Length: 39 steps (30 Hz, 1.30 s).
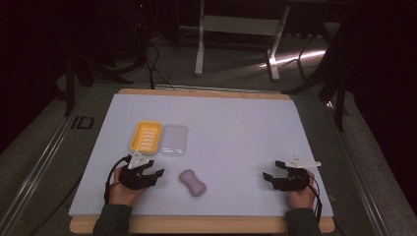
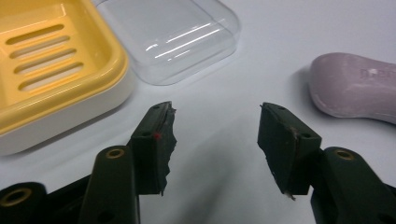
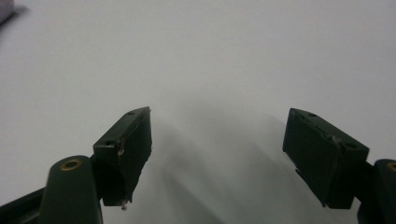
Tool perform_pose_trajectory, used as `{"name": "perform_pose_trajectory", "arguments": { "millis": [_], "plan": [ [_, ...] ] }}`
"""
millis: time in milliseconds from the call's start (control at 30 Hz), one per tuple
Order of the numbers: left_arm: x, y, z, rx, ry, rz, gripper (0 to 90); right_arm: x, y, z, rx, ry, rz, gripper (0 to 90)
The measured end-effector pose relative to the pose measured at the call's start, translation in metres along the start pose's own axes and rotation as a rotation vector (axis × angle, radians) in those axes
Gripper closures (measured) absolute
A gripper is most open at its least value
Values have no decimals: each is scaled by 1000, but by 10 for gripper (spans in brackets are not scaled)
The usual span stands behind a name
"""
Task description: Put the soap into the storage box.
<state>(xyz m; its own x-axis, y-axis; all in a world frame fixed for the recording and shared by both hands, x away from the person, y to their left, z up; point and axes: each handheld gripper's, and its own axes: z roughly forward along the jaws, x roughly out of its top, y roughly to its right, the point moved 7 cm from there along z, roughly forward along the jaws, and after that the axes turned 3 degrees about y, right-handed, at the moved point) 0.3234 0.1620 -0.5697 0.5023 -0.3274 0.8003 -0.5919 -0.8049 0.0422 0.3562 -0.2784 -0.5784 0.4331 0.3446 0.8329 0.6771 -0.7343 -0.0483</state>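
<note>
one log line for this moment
left gripper open, empty | right gripper open, empty | pink soap bar on table | yellow soap dish beside clear lid

In the left gripper view, the yellow soap dish (image 2: 51, 70) runs off the left edge. The purple soap bar (image 2: 355, 86) is cut off at the right, its embossed lettering too blurred to read.

Black tongs (image 1: 147, 172) with brass-ringed screw holes; sleeves (image 1: 112, 220) seemingly dark green.

Left gripper (image 1: 150, 169) held low in the left hand (image 1: 125, 189), jaws parted with nothing between. Right gripper (image 1: 273, 169) in the right hand (image 1: 301, 192), jaws wide apart.
</note>
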Motion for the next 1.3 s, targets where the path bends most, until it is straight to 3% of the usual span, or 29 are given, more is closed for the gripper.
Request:
{"name": "perform_pose_trajectory", "arguments": {
  "millis": [167,267,367,700,767,967,1167,1300],
  "plan": [
    [4,4,-5,-7,32,35,535,0,-1,-1,4,10,-9,234],
    [4,5,-7,-23,38,28,614,0,0,-2,10,16,0,234],
    [3,6,-7,-31,36,27,627,0,0,-1,7,14,-5,233],
    [4,11,-9,-78,28,55,893,0,0,1,-10,-6,-6,233],
    [5,15,-9,-94,21,69,900,0,0,1,-14,-6,-5,232],
    [7,20,-9,-126,34,59,900,0,1,1,-14,-5,-4,224],
    [12,31,-11,-156,45,90,900,0,0,0,-11,-1,-6,230],
    [13,41,-10,-186,28,122,900,0,0,0,-10,5,-6,230]
  ]
}}
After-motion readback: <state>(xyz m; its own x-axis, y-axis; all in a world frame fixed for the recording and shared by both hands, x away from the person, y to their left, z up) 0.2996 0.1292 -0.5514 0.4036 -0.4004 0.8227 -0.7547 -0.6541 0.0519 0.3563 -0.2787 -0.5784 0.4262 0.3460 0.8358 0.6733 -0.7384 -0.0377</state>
